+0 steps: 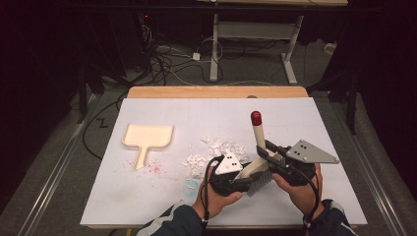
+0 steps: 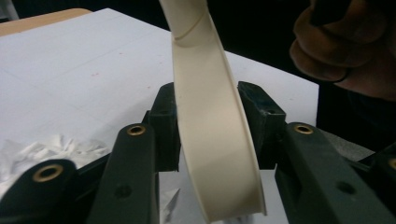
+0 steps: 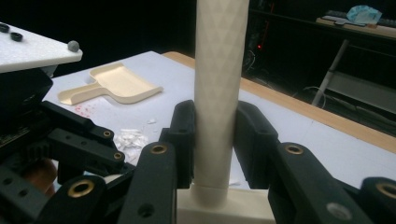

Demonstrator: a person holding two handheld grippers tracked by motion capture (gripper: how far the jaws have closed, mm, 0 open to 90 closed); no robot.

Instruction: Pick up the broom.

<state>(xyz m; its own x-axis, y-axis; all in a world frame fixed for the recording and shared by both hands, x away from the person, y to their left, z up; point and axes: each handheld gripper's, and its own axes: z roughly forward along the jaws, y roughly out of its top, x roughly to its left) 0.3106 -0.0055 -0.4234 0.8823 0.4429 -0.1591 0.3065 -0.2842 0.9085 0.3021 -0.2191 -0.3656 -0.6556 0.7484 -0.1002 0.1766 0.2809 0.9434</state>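
Your right gripper (image 1: 268,156) clamps the cream brush (image 1: 259,169) by its handle, red tip pointing away from you. Your left gripper (image 1: 241,177) pinches the brush's head. Paper scraps (image 1: 216,150) lie just beyond it; the dustpan (image 1: 147,137) sits farther left.

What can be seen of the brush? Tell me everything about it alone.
The brush is cream plastic by the look of it, with a long round handle bearing a faint diamond texture, a red cap at its far end, a flat head and grey bristles pointing toward the person. It is held off the white table, handle tilted up and away. The right gripper is shut on the handle just above the head; the left gripper is shut on the head.
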